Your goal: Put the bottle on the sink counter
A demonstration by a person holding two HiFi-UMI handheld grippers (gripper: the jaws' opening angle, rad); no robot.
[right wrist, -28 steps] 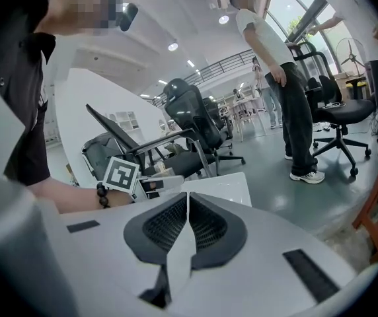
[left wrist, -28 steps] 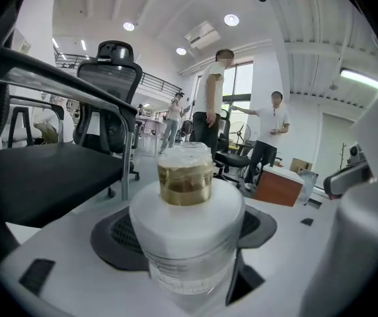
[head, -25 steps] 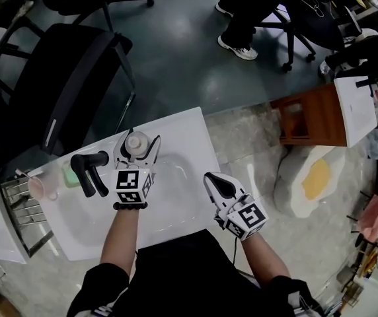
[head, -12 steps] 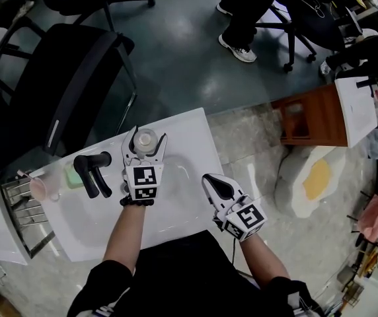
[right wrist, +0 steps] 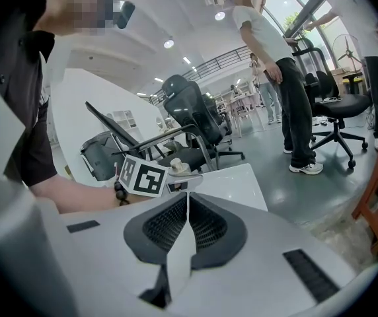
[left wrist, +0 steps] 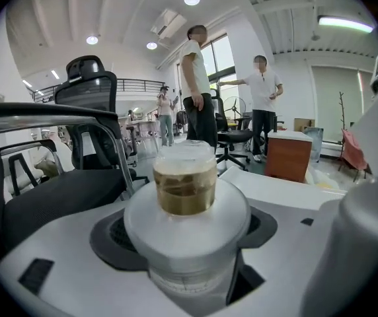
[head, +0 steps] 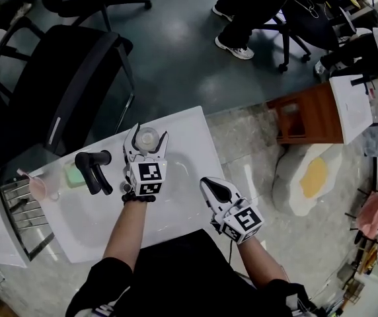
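Note:
A translucent white bottle (left wrist: 186,233) with an amber neck and a clear cap sits between the jaws of my left gripper (head: 148,135), which is shut on its body. In the head view the bottle (head: 146,139) is over the back strip of the white sink counter (head: 190,136), just right of the black faucet (head: 91,169). Whether its base touches the counter is hidden. My right gripper (head: 216,188) hovers at the counter's front right edge, shut and empty. The right gripper view shows its pads (right wrist: 202,226) pressed together, with the bottle (right wrist: 177,168) beyond them.
A green sponge (head: 75,175) and a pink cup (head: 38,188) sit left of the faucet, with a metal rack (head: 16,211) further left. A black office chair (head: 76,84) stands behind the counter. A wooden cabinet (head: 306,114) and a seated person's legs (head: 238,25) are to the right.
My left gripper has carried the bottle a little to the right along the counter's back strip. The right gripper has drifted slightly left and stays shut.

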